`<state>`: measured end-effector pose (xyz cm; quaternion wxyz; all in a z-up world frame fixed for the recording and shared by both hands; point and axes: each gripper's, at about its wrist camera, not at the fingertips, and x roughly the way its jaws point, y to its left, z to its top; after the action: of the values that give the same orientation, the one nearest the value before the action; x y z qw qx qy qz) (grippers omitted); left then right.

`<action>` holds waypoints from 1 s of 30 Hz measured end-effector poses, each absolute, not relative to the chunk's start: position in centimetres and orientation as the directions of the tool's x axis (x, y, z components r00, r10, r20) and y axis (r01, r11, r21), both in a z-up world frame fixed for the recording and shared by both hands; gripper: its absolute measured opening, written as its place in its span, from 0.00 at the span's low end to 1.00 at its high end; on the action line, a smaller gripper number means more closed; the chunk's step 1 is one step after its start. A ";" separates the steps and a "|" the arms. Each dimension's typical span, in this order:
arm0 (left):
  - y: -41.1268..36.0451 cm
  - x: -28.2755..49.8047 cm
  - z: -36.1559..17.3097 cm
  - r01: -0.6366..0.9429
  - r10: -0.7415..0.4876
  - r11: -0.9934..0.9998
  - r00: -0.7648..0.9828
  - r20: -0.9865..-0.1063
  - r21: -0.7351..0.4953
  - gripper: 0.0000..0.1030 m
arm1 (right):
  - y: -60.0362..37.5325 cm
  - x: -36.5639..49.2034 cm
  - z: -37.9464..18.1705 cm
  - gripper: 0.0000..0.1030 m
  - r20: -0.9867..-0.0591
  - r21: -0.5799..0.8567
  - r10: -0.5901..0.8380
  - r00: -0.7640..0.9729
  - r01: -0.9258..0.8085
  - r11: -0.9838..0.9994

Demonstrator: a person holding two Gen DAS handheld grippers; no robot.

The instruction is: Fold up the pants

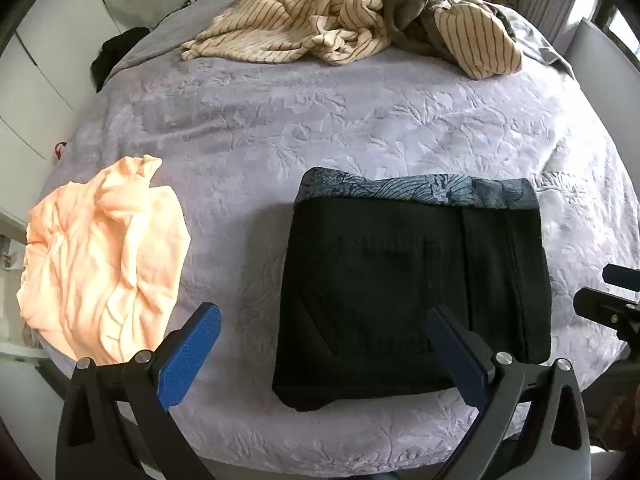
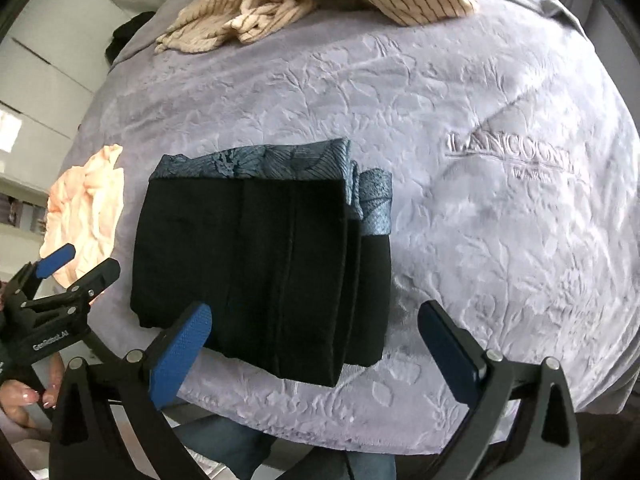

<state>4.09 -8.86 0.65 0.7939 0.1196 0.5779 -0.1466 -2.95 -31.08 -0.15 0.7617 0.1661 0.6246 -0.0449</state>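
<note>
From the left wrist, the left tool (image 1: 324, 328) hangs over the bed (image 1: 360, 120) with its blue fingers (image 1: 192, 352) spread wide and nothing between them. The black pants (image 1: 412, 280) lie folded into a compact rectangle on the lilac bedspread just beyond the fingertips, a patterned blue-grey band along the far edge. A crumpled peach garment (image 1: 104, 260) sits to the left, apart from the pants; a heap of striped beige clothes (image 1: 348, 28) lies at the far end. The right tool (image 1: 612, 304) shows at the right edge.

From the right wrist, the right tool (image 2: 316, 336) is likewise wide apart and empty — its left finger (image 2: 180, 356) over the near edge of the pants (image 2: 248, 264), whose stacked layers show on the right side. The left tool (image 2: 76, 268) stands open at the left, near the peach garment (image 2: 88, 204).
</note>
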 end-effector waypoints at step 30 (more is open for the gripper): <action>-8.7 3.7 0.6 0.351 -0.069 0.936 0.291 -0.954 0.039 1.00 | -30.0 -3.1 0.0 1.00 -0.987 0.114 0.076 0.140 0.290 0.950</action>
<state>3.74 -8.73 0.56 0.7942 0.1213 0.5806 -0.1323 -3.07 -29.97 -0.04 0.7418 0.1402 0.6518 -0.0721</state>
